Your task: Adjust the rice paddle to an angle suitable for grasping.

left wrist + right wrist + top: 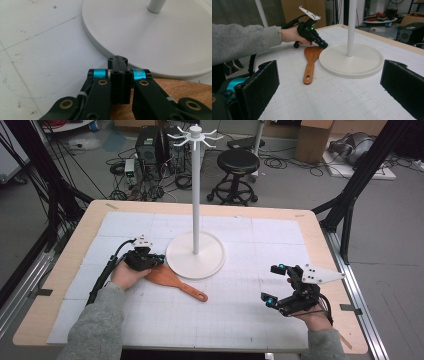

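White gridded matting covers the table (60, 285), with a stool (237, 162) and cables on the floor behind. On the mat lies a wooden spatula (175, 281): reddish-brown, flat rounded blade, slim handle ending in a hole. Its blade sits just beside the round base of a white stand (195, 255), handle pointing toward the person.

From above, the left gripper (159, 258) rests at the blade's far edge. Its own camera shows the 2 jaws pressed fully together, wood (190, 87) beneath them, nothing visibly between them. The right gripper view gives the side-on look: the left gripper (323, 45) angled down at the blade (312, 53). The right gripper (275, 285) stands wide open and empty, well apart from the spatula.
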The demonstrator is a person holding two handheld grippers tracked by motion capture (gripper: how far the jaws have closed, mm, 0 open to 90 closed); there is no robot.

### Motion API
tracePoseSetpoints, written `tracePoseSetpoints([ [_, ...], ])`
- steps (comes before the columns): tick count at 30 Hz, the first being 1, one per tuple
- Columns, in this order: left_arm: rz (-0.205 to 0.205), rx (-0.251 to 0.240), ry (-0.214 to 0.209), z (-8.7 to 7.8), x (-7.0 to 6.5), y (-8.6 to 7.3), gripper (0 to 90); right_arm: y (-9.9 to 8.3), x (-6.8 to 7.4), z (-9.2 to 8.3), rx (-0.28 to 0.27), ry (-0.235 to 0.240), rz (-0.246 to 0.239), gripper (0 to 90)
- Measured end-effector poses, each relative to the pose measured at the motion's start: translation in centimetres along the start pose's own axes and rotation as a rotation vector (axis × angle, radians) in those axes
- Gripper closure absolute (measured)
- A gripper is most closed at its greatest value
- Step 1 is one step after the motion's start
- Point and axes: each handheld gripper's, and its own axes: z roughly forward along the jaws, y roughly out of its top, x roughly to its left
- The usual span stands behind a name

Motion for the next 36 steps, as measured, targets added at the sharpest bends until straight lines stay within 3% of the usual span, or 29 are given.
tracePoseSetpoints([
  [7,0.019,0.023,-0.017,-0.4,-0.5,-0.1,89.6,-0.1,-0.1,0.0,0.004,-0.009,0.001,1.0],
  [17,0.102,0.071,-0.067,-1.1,-1.9,-0.3,89.6,-0.4,-0.1,0.0,0.018,-0.012,0.011,1.0],
  [25,0.102,0.06,-0.106,-1.7,-2.6,-1.0,89.6,-0.6,-0.1,0.0,0.023,-0.016,0.013,0.9],
  [36,0.164,0.122,-0.132,-2.7,-4.4,-1.3,89.6,-0.7,-0.2,0.1,0.033,-0.017,0.022,0.9],
])
